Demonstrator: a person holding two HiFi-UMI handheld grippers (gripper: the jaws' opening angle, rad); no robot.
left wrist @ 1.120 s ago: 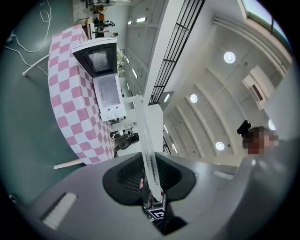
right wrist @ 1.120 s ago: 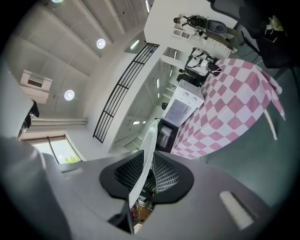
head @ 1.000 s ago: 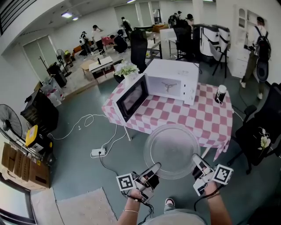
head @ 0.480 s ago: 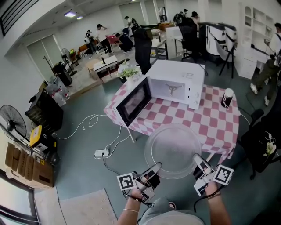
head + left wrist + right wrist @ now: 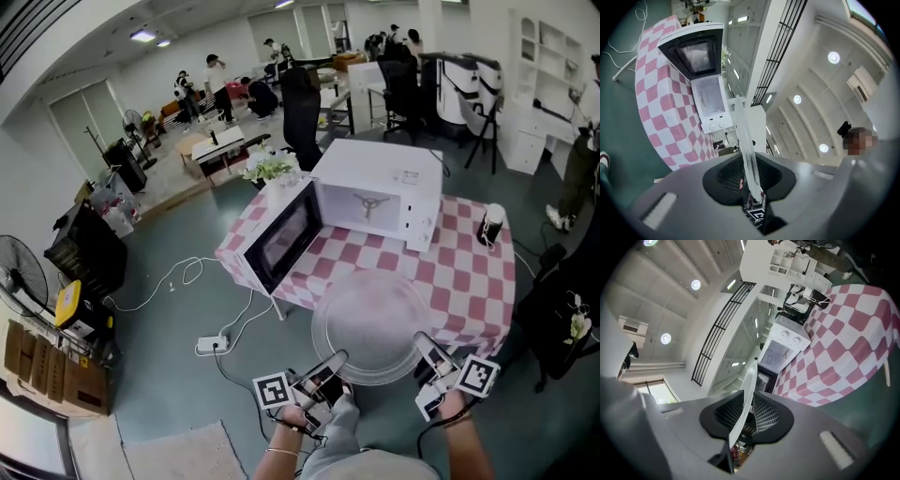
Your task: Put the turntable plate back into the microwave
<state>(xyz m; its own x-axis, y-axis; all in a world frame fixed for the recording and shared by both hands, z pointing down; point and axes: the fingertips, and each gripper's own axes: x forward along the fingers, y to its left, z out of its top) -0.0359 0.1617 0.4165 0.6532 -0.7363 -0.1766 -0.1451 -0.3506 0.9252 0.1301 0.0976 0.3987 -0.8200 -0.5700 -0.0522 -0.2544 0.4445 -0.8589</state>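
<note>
The microwave door (image 5: 281, 234) stands open at the left of the cavity. It appears larger and lower in the head view than a second ago, so the person has walked closer to the surface (image 5: 473, 272).

The left gripper (image 5: 330, 364) holds the near-left rim of the turntable plate (image 5: 372, 323). Its fingers are narrow and clamped on the glass edge, which runs straight out between them in the left gripper view.

The plate is carried roughly level in the air between the two grippers. It now covers more of the surface's near edge than before.

Ahead, the microwave (image 5: 398, 173) is empty, with the drive hub (image 5: 367, 206) exposed.

The right gripper (image 5: 427, 349) holds the near-right rim, its fingers equally narrow on the glass. Neither grip has altered.

Judgement: the approach is under way, and the plate is still well apart from the cavity. It has yet to pass through the opening, clear of the door, and be seated on the hub.
</note>
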